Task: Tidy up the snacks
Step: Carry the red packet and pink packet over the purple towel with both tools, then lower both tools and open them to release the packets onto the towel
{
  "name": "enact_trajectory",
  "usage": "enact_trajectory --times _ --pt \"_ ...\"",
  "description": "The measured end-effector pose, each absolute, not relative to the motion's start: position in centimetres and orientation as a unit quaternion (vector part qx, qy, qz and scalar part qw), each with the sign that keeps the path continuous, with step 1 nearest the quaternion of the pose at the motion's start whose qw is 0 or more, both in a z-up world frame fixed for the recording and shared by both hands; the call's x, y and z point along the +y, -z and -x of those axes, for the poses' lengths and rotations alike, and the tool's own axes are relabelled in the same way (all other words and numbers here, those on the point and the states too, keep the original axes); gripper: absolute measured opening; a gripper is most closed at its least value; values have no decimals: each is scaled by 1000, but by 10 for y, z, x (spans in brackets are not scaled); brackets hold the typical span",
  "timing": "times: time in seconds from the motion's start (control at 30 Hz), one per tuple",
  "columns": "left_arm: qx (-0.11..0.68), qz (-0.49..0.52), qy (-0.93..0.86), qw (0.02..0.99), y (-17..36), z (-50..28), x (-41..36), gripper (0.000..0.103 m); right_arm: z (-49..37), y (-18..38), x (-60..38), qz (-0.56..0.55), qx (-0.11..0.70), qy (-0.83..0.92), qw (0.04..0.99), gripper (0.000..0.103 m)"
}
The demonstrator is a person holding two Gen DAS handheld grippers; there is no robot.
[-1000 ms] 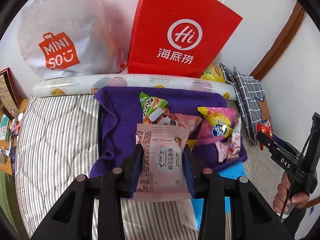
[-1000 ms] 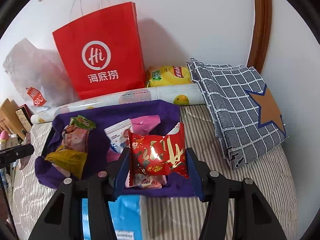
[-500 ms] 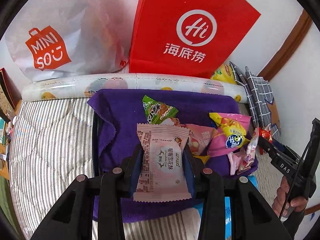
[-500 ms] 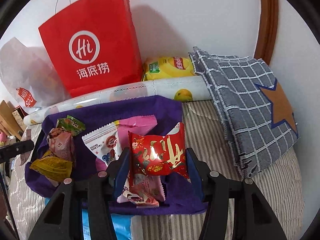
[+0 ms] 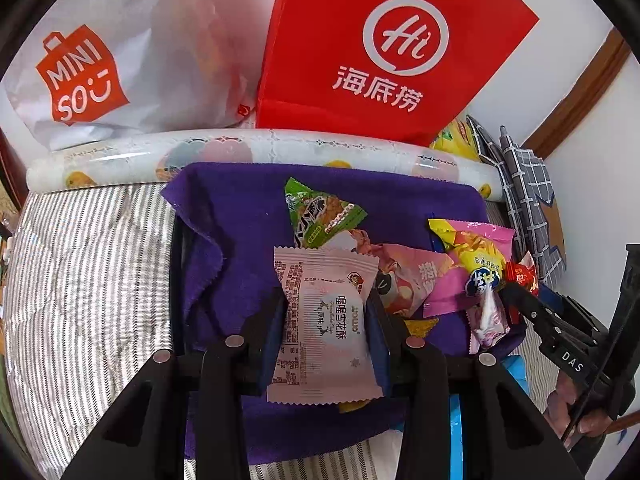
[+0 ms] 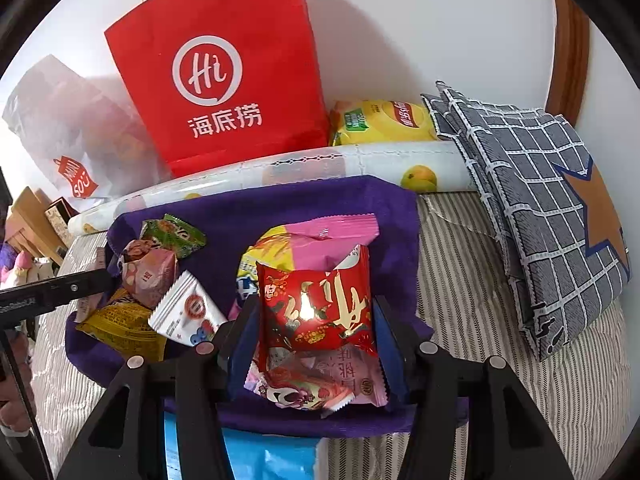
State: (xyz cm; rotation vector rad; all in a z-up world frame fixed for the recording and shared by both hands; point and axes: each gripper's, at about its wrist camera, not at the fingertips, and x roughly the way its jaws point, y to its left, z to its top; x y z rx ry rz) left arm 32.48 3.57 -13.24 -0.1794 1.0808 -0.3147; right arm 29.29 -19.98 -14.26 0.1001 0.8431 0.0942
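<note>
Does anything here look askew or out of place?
Yes. The purple cloth lies rumpled, its left edge folded over, and the snacks on it sit in a loose heap. The yellow chip bag lies apart, behind the printed roll.

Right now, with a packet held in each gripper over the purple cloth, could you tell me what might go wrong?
1. The left gripper pinches the pale pink packet only across its middle; the soft wrapper could slip or crush.
2. The right gripper, holding the red packet, hangs right over the pink packet below and may snag it.
3. Both grippers work close together over the crowded purple cloth and could collide.
</note>
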Motion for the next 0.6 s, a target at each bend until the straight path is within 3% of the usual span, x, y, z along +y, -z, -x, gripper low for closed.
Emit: enact_trajectory --times 0.6 --pt "519 74 150 838 144 -331 24 39 -297 151 -183 -28 430 -64 900 52"
